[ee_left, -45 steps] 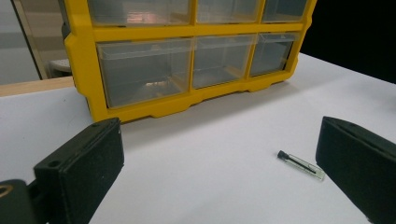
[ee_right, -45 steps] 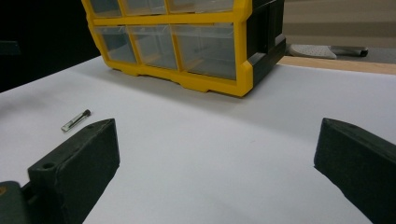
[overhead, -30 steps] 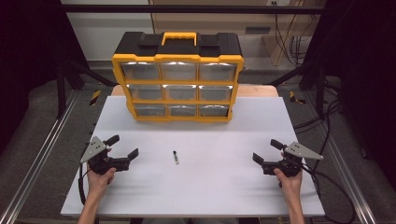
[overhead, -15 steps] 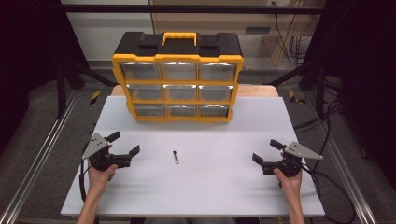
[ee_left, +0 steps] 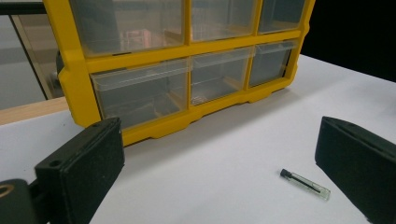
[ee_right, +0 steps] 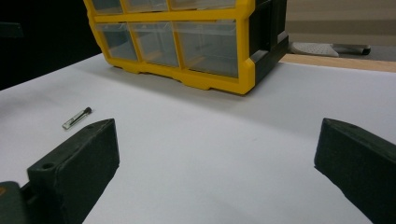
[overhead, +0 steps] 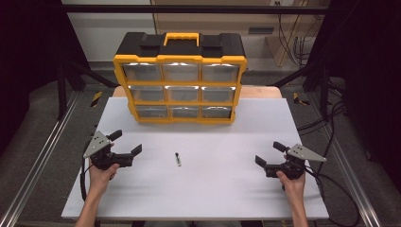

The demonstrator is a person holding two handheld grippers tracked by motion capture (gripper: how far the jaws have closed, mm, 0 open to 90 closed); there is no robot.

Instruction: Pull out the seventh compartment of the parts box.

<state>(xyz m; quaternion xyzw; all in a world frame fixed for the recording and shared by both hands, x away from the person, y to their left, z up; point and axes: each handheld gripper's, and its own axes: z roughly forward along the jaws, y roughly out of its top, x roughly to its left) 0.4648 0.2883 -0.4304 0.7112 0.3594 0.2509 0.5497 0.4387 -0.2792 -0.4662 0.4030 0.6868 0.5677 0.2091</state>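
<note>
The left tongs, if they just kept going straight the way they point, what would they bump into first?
Probably the yellow drawer box. The left tongs are open and face its bottom row of clear drawers. The little vial lies low and to the side by one jaw, so they would likely pass it, though depth is hard to judge.

Left claw [overhead: 126, 143] and right claw [overhead: 269, 153] both gape wide.

One drawer cabinet [overhead: 179, 78], one small vial [overhead: 178, 159] and two grippers on one white table [overhead: 217, 189].
The yellow and black cabinet holds nine clear drawers, three rows of three. The left gripper [overhead: 124, 146] and right gripper [overhead: 269, 153] each have two black jaws.
</note>
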